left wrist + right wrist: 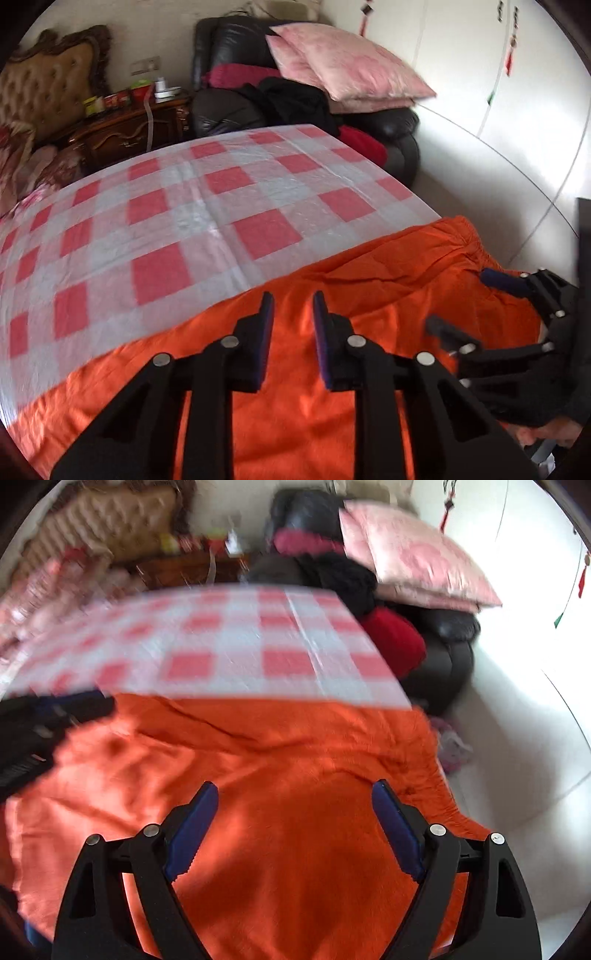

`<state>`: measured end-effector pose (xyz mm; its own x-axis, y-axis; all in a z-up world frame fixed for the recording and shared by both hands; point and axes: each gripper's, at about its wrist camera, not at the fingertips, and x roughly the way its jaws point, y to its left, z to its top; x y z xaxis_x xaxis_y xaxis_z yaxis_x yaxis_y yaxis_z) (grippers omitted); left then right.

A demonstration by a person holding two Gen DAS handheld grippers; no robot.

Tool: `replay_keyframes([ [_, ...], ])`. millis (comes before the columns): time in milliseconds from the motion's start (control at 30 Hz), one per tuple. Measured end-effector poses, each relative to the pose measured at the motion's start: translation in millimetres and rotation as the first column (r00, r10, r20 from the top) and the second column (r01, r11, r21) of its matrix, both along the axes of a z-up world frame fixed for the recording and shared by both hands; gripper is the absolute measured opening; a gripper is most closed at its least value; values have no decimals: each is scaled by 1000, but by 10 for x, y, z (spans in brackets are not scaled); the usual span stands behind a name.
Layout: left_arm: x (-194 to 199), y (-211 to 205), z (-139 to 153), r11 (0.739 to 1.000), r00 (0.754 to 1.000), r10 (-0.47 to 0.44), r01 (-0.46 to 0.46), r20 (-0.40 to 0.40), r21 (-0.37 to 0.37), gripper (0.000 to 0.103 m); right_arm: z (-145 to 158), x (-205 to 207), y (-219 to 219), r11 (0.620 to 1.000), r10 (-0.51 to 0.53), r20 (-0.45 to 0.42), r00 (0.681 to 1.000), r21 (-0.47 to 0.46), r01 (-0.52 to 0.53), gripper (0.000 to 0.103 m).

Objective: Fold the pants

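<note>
The left gripper (293,306) hangs just above the pants (332,295) with its fingers narrow, a small gap between them and no cloth in it; the right gripper (295,797) is spread wide over the same orange cloth and holds nothing. The pants lie along the near edge of the table (166,206), on its red and white checked cover, wrinkled, the elastic waist toward the right side. I see no finished fold; I judge the folding is only at the beginning, and all folds are left to do.
</note>
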<state>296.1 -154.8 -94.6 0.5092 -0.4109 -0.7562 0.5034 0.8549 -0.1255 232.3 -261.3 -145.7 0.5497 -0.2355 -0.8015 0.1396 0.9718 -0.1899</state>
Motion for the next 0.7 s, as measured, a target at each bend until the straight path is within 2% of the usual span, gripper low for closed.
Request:
replay_keyframes([
  [33, 77, -98, -100, 999, 1000, -19, 20, -18, 35, 20, -120, 50, -18, 1000, -10, -40, 999, -7, 10, 81],
  [133, 266, -187, -344, 991, 1000, -11, 11, -6, 131, 16, -177, -21, -81, 999, -28, -4, 1000, 21, 28, 84],
  [167, 313, -167, -373, 991, 1000, -3, 2, 7, 137, 14, -189, -36, -94, 999, -32, 2, 999, 31, 32, 85],
  [267, 325, -39, -260, 997, 998, 33, -36, 45, 66, 16, -199, -49, -104, 998, -44, 13, 999, 33, 44, 86],
  [400, 31, 319, 111, 987, 984, 120, -104, 129, -125, 41, -205, -51, -103, 999, -43, 23, 999, 27, 42, 87],
  [433, -97, 404, 147, 982, 981, 141, -122, 132, -146, 41, -203, -61, -100, 999, -44, 27, 999, 23, 44, 88],
  [500, -311, 475, 119, 981, 987, 124, -107, 101, -162, 41, -203, -43, -91, 999, -45, 33, 998, 10, 45, 88],
  [567, -559, 524, 26, 985, 993, 103, -93, 65, -147, 43, -202, -55, -77, 999, -45, 38, 998, 1, 45, 88],
  [633, -784, 647, -98, 980, 993, 116, -115, -2, -163, 46, -203, -62, -80, 999, -45, 40, 998, 0, 45, 88],
  [700, -923, 749, -184, 980, 989, 141, -145, -37, -138, 46, -208, -77, -96, 999, -47, 48, 998, 12, 46, 88],
])
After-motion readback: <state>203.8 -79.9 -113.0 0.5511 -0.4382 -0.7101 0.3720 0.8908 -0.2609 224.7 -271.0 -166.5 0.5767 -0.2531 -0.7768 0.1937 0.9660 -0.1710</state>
